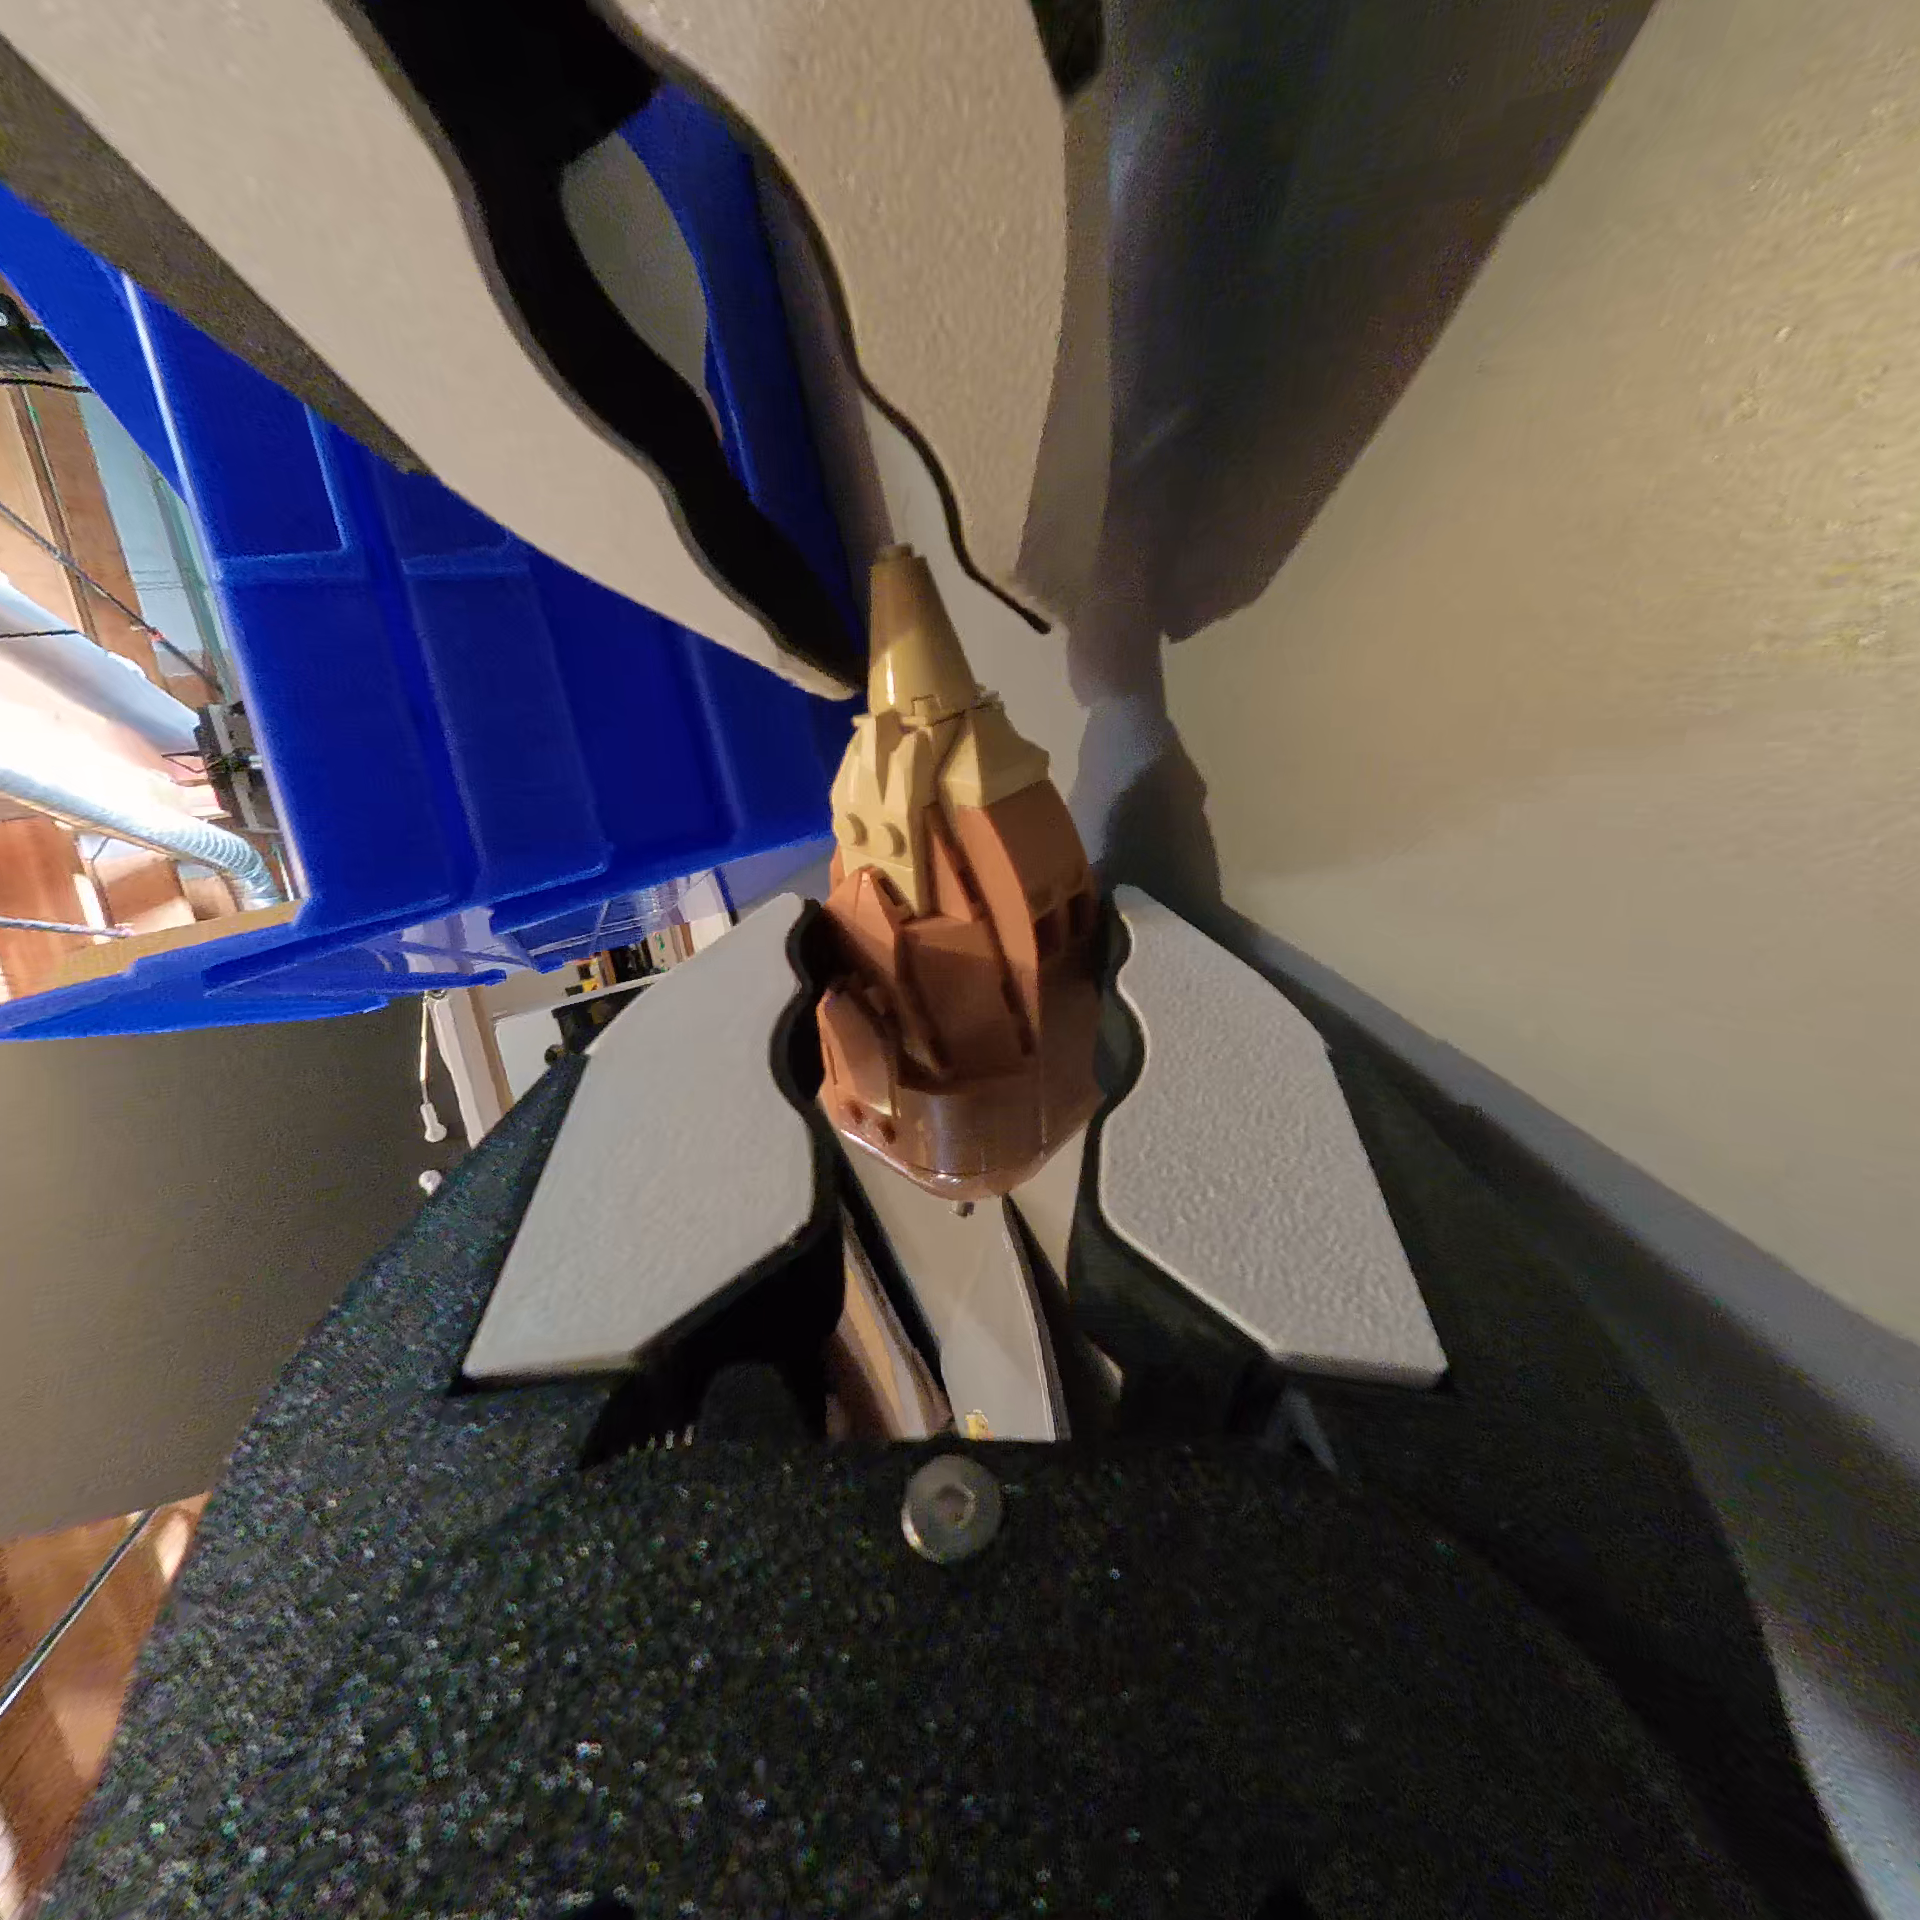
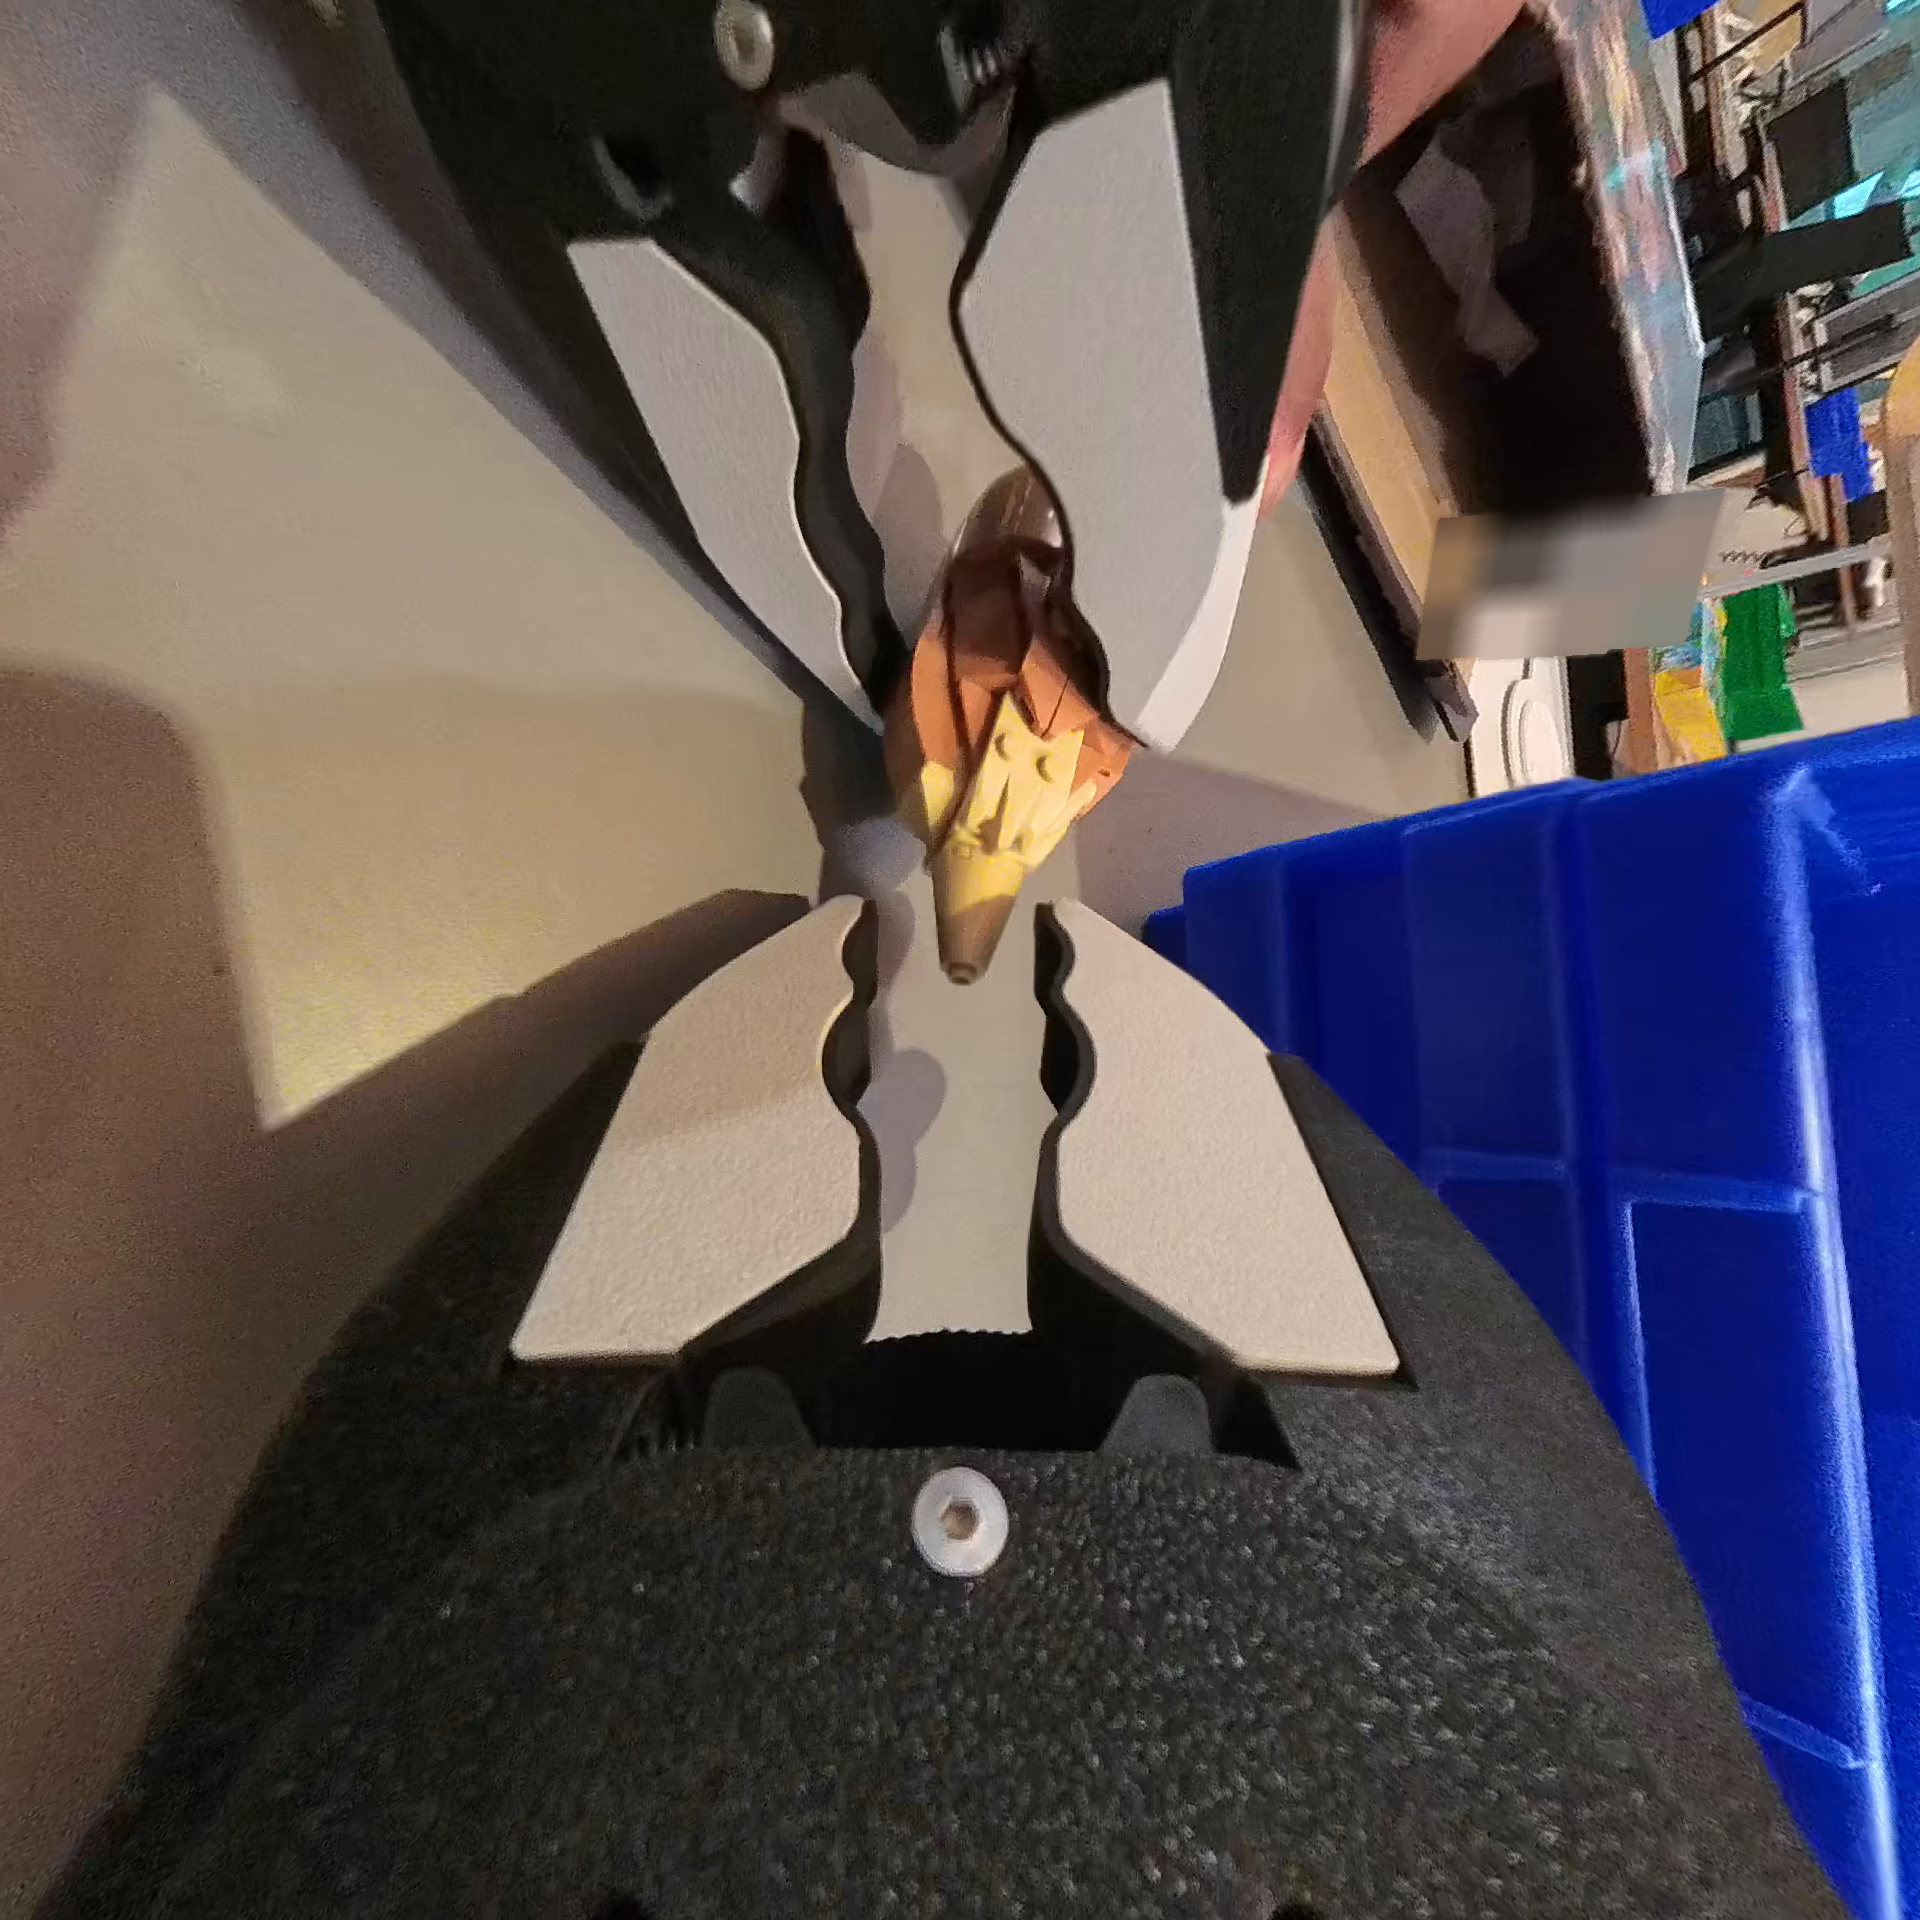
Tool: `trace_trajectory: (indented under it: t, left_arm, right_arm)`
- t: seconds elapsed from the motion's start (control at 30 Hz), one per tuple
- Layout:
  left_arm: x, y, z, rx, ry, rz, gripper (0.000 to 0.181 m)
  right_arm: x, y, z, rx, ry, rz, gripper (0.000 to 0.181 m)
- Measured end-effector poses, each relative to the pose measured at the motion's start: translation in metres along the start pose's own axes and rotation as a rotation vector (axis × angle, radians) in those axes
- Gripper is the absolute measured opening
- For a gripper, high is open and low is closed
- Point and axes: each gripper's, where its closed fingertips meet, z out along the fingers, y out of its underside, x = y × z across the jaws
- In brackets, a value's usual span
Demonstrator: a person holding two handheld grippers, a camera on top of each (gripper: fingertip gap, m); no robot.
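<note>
- The left tool (image 1: pixel 956 1023) clamps the brown base of a cone-shaped brick model (image 1: pixel 951 935), tan tip pointing away, long axis along its fingers.
- The right tool (image 2: pixel 956 940), facing it, stands open and empty, the tip just short of its gap.
- A blue plastic bin (image 2: pixel 1558 1091) sits close beside both on the pale bench (image 2: pixel 416 675); its contents are hidden.

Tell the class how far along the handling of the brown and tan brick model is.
Done: the left gripper is shut on the brick model's brown end. In hand: the right gripper faces it, jaws open either side of the tan cone tip, with gaps showing. Left: the right jaws have not yet closed on it. A blue bin stands beside.
</note>
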Motion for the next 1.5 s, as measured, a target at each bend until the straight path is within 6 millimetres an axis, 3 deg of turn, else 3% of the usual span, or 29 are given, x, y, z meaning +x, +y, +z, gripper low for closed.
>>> trace_trajectory:
  t: [0.17, 0.3, 0.6, 1.07, 1.17, 1.37, 1.5]
  left_arm:
    - [-0.001, -0.002, 0.001, -0.038, -0.021, 0.038, 0.05]
    - [-0.001, -0.001, 0.001, -0.009, -0.009, 0.006, 0.05]
    - [0.004, -0.007, -0.004, 0.156, 0.056, -0.065, 0.05]
    - [0.006, -0.018, -0.012, 0.287, 0.052, -0.018, 0.051]
    - [0.004, -0.018, -0.012, 0.298, 0.058, -0.065, 0.05]
    - [-0.002, -0.007, -0.004, 0.236, 0.127, -0.305, 0.05]
    - [-0.007, -0.006, -0.004, 0.272, 0.178, -0.483, 0.05]
  right_arm:
    - [0.003, 0.004, 0.006, -0.056, 0.055, 0.015, 0.016]
    - [0.003, 0.003, 0.004, -0.044, 0.05, 0.032, 0.016]
    - [-0.003, -0.005, -0.002, 0.065, -0.068, 0.126, 0.015]
    - [-0.015, -0.015, -0.013, 0.192, -0.292, 0.31, 0.014]
    - [-0.013, -0.017, -0.016, 0.22, -0.309, 0.362, 0.014]
    - [0.009, -0.009, -0.006, 0.147, -0.087, 0.331, 0.014]
    - [0.021, -0.016, -0.011, 0.217, -0.041, 0.393, 0.013]
